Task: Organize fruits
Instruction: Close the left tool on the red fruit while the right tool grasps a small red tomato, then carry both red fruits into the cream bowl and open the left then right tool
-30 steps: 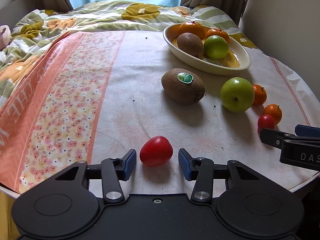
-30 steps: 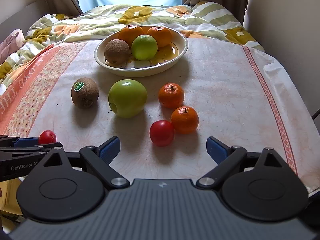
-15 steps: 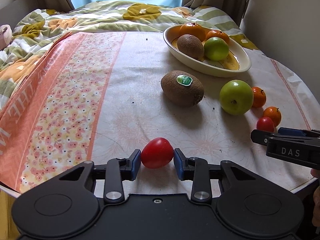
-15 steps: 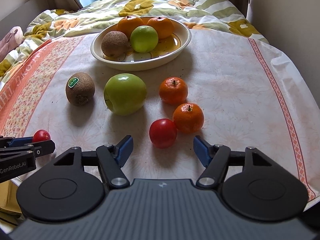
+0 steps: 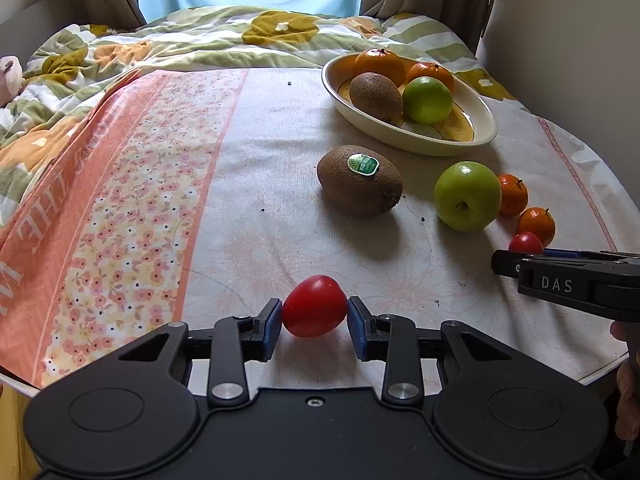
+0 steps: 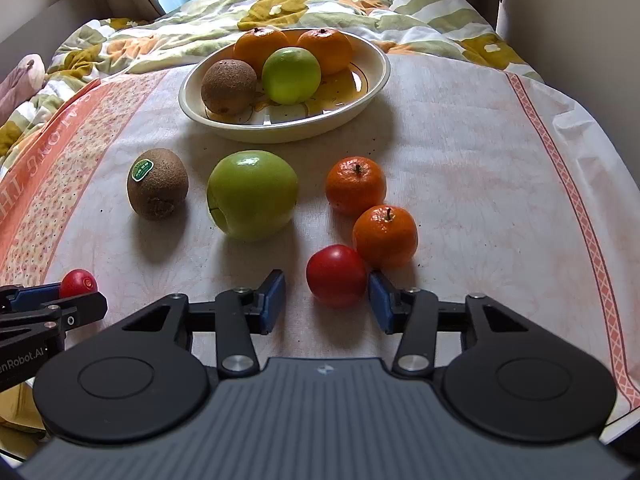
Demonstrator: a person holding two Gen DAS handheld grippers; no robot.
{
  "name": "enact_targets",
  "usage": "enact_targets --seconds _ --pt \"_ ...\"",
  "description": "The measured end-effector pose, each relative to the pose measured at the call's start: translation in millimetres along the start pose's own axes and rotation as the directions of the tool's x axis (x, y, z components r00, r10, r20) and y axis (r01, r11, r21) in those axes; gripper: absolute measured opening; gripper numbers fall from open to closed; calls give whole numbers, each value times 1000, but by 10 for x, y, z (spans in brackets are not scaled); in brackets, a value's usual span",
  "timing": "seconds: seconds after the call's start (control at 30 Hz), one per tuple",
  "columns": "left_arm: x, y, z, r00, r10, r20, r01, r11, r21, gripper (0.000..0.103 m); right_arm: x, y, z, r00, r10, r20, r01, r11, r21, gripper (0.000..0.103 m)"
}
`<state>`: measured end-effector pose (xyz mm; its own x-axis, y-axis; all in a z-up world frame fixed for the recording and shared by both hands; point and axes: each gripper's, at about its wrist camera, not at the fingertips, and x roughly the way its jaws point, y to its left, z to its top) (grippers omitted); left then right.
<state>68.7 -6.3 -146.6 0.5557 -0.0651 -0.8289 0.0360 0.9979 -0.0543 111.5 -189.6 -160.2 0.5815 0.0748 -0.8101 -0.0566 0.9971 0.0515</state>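
Tablecloth [image 5: 280,208] before rumpled quilt [image 5: 224,40]

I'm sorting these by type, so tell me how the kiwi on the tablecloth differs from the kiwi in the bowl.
The kiwi on the tablecloth carries a green sticker; the kiwi in the bowl shows none. The first lies alone on the cloth, touching nothing, while the second rests in the bowl against a green apple and an orange. Both are brown, fuzzy and oval.
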Motion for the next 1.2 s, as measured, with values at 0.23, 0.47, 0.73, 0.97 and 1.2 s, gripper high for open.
enact_targets --seconds 0.23,0.47,0.73,0.97,1.2 --pt "-49 13 -29 1000 -2 6 2 1000 4 39 3 -34 26 1000 11 5 -11 1000 5 47" --pt "-203 34 4 999 -4 38 4 1000 10 39 -159 -15 30 999 20 30 -20 1000 13 47" --pt "-538 39 143 994 -30 104 28 999 25 39 -515 21 132 997 33 75 -35 999 26 47" --pt "-872 21 410 979 -77 188 67 996 54 39 -921 40 340 990 50 134 -54 998 27 47" --pt "-964 -113 744 962 -123 243 98 989 113 39 -1144 1 602 981 59 187 -64 998 20 47"
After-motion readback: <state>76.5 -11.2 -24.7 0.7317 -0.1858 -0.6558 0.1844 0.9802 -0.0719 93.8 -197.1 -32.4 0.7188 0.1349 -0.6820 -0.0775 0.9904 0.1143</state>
